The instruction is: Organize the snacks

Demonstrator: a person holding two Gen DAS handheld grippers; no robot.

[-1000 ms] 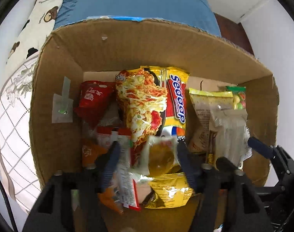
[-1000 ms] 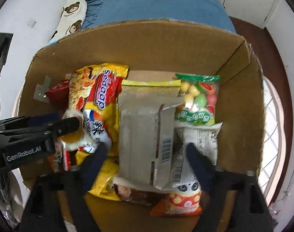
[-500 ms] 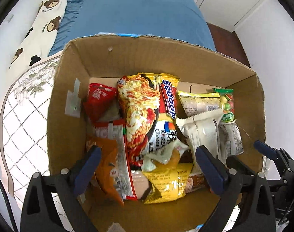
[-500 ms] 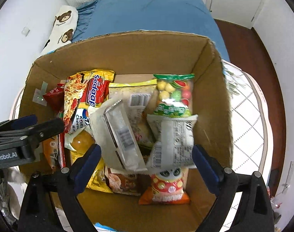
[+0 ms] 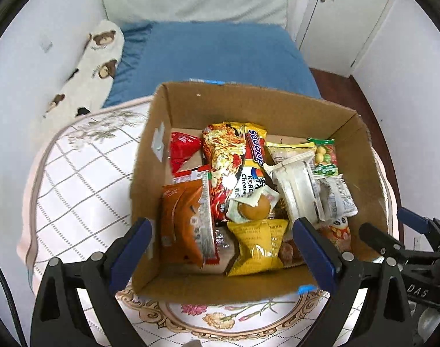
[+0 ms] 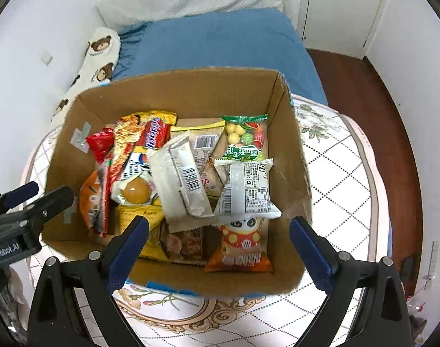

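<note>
My left gripper (image 5: 222, 248) and right gripper (image 6: 218, 244): both spread wide, holding nothing, above the cardboard box's (image 6: 173, 92) near edge. Snack packets (image 6: 185, 179) fill the box, approx. centre of the table (image 6: 344, 179).

A round table with a white diamond-patterned floral cloth (image 5: 75, 190) fills the near ground. Beyond it lies a bed with a blue cover (image 5: 208, 55); a bear-print pillow (image 5: 89, 66) lies along its left edge. Far right stands what seems a white door (image 5: 347, 17), beside dark wood floor (image 6: 364, 86).
</note>
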